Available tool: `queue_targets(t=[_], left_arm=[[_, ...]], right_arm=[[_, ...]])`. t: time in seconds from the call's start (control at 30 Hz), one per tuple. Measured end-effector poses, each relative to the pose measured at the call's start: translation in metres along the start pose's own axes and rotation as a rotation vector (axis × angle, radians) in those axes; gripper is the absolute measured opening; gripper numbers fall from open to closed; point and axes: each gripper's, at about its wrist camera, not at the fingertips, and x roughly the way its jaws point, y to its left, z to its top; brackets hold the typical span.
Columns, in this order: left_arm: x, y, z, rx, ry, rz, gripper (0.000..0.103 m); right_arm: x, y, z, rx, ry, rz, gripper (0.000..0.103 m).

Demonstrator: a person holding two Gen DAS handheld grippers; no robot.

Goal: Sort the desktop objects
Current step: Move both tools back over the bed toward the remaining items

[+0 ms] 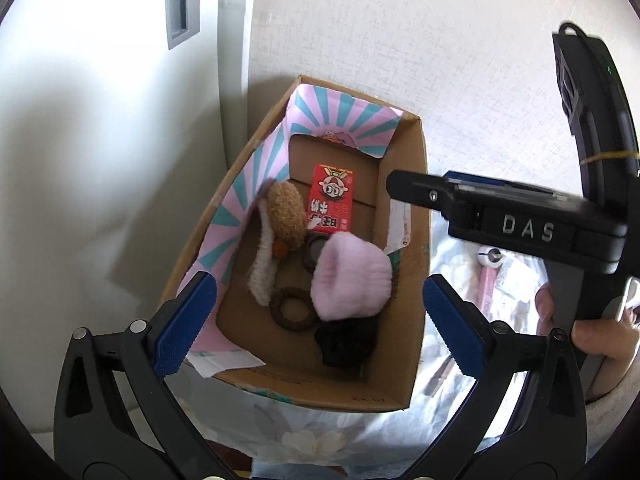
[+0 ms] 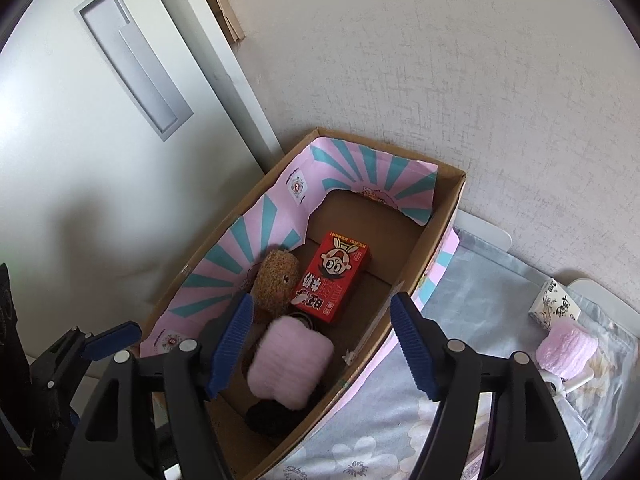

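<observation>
I held both grippers over the cardboard box (image 1: pixel 404 380), left gripper (image 1: pixel 320 320) and right gripper (image 2: pixel 324 344) jaws spread and empty, because the pink fluffy roll (image 1: pixel 350 276) lay inside, beside the red carton (image 1: pixel 331 203).

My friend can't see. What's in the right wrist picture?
An open brown cardboard box holds a fluffy pink cloth, a red cartoon carton and a brown plush toy. The right tool hovers open above them.
</observation>
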Motion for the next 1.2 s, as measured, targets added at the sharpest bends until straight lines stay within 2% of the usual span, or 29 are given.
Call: queue_targets(t=[0.3, 0.63, 0.77, 0.93, 1.1, 1.2], left_arm=[[-0.012, -0.009, -0.003, 0.046, -0.028, 0.023, 0.103], [-0.012, -0.046, -0.012, 0.152, -0.004, 0.009, 0.103], [-0.015, -0.062, -0.018, 0.204, 0.0, -0.032, 0.103], [-0.021, -0.088, -0.022, 0.284, -0.01, -0.048, 0.103], [-0.019, -0.116, -0.023, 0.338, 0.001, -0.069, 0.103], [-0.014, -0.131, -0.027, 0.357, 0.014, -0.09, 0.103]], right_arm=[[-0.022, -0.003, -0.015, 0.025, -0.037, 0.001, 0.067], [-0.056, -0.021, -0.037, 0.037, -0.092, -0.05, 0.067], [-0.079, -0.04, -0.046, 0.018, -0.12, -0.114, 0.067], [-0.121, -0.074, -0.058, -0.021, -0.163, -0.254, 0.067], [-0.156, -0.11, -0.08, -0.012, -0.174, -0.335, 0.068], [-0.167, -0.129, -0.098, 0.009, -0.165, -0.351, 0.068]])
